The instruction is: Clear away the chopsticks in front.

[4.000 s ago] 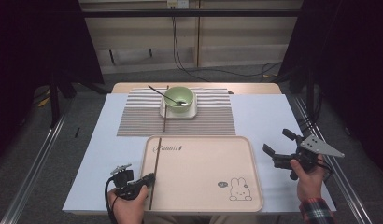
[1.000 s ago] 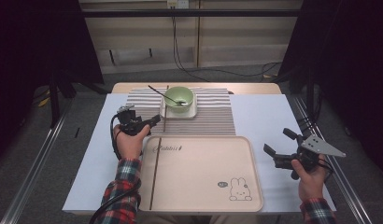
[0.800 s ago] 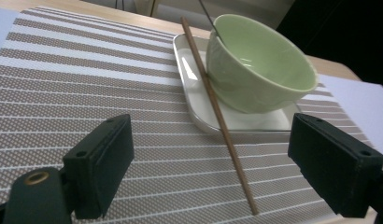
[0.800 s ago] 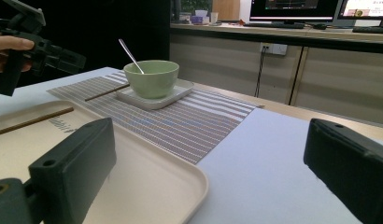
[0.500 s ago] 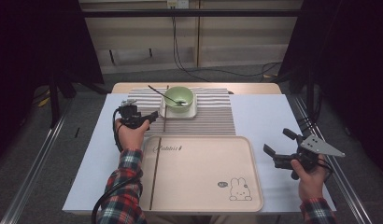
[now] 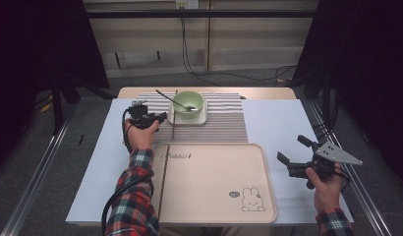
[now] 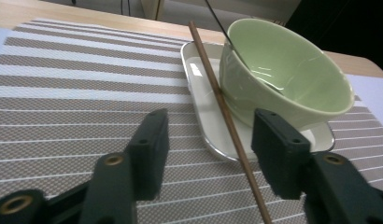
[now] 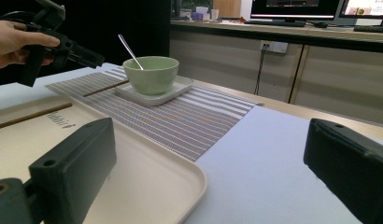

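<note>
Black jaws of the left gripper point(image 7: 206, 154) are seen half apart, having just been closing, with the brown chopstick point(image 7: 224, 116) lying between them; no pad is pressed on it. The chopstick is propped on the rim of the white dish point(image 7: 203, 107) and runs down onto the striped placemat point(image 7: 63, 93). On the dish a green bowl point(image 7: 283, 79) is set, and a metal spoon point(image 8: 130, 51) is leant inside it. In the high view the left gripper point(image 6: 160, 118) is held just left of the dish. A second chopstick point(image 6: 162, 184) lies along the left side of the beige tray point(image 6: 214, 196), nearer the person. The right gripper point(image 6: 294, 155) is held with jaws wide and nothing between them, right of the tray, over the white table cover point(image 6: 283, 123).
</note>
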Demonstrator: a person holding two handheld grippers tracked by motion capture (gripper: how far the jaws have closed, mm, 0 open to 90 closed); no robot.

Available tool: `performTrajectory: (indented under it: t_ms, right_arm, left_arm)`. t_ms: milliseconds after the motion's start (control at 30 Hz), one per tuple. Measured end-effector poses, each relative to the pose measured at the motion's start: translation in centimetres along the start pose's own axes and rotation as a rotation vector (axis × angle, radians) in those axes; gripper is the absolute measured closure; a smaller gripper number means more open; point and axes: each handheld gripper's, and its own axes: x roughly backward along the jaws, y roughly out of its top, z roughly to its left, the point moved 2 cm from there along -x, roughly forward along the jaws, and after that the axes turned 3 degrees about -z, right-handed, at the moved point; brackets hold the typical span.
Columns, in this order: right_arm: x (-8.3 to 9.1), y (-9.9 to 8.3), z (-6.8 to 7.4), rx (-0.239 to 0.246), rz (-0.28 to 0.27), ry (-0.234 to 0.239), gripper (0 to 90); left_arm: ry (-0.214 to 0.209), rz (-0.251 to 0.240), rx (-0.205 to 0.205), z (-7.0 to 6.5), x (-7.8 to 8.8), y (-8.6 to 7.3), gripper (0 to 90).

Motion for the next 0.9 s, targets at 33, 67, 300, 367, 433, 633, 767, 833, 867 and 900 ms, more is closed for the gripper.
performTrajectory:
  t_ms: [33,67,300,367,433,633,767,833,867,900]
  right_arm:
    - [0.0,0.0,0.0,-0.004,0.0,0.003,1.8]
    - [0.0,0.0,0.0,-0.004,-0.001,0.004,1.8]
    - [0.0,0.0,0.0,-0.003,0.0,0.004,1.8]
    - [0.0,0.0,0.0,-0.002,0.002,-0.001,1.8]
    - [0.0,0.0,-0.1,0.009,-0.003,0.003,1.8]
    - [-0.1,0.0,-0.1,0.009,0.0,0.003,1.8]
    - [-0.2,0.1,0.0,0.009,-0.004,0.0,1.8]
    - [-0.2,0.1,0.0,0.01,-0.005,-0.003,1.8]
    - [-0.2,0.1,0.0,0.01,-0.007,0.001,1.8]
    - [-0.2,0.1,0.0,0.011,-0.008,0.002,1.8]
  left_arm:
    - [0.008,0.004,-0.013,-0.1,-0.1,0.0,49.6]
    - [0.006,0.012,-0.016,-0.2,-0.2,0.1,51.3]
    - [0.0,0.039,-0.016,-1.2,-1.1,0.3,60.1]
    - [0.008,0.039,-0.025,-1.4,-1.3,0.4,61.7]
    - [0.005,0.05,-0.018,-1.6,-1.7,0.4,64.0]
    - [0.002,0.094,-0.022,-1.9,-2.7,0.3,69.9]
    - [0.013,0.12,-0.019,-1.9,-3.4,0.0,70.0]
    - [0.021,0.129,-0.018,-2.0,-3.7,0.0,70.3]
    - [0.019,0.133,-0.021,-2.0,-3.9,-0.1,70.3]
    - [0.03,0.136,-0.029,-2.0,-4.0,-0.1,70.2]
